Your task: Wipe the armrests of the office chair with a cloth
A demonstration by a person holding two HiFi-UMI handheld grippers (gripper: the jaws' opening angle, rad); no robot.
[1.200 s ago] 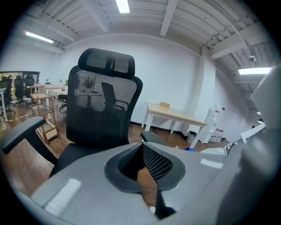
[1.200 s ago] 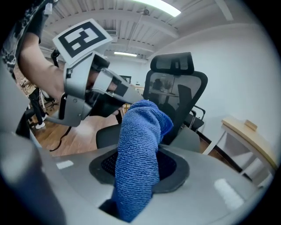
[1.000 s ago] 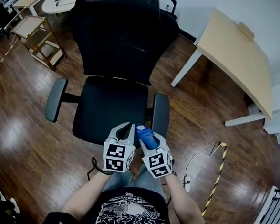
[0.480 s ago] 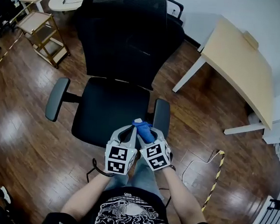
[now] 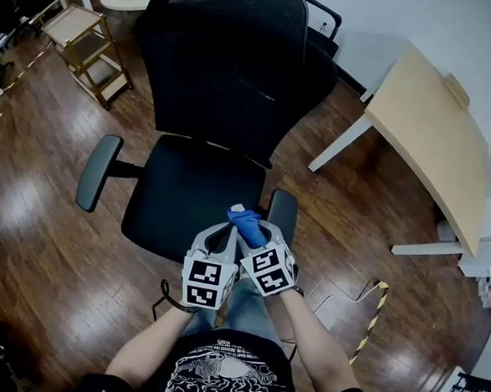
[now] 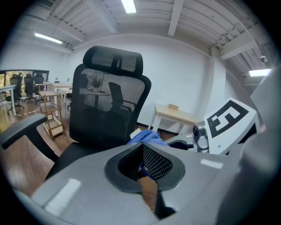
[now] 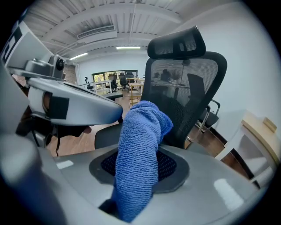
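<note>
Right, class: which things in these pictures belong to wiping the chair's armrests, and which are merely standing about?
Part of the job: blue terry cloth clamped in the right gripper; black mesh office chair; its near armrest; its far armrest.
Just standing about: light wooden table; wooden shelf trolley; yellow-and-black striped floor tape.
</note>
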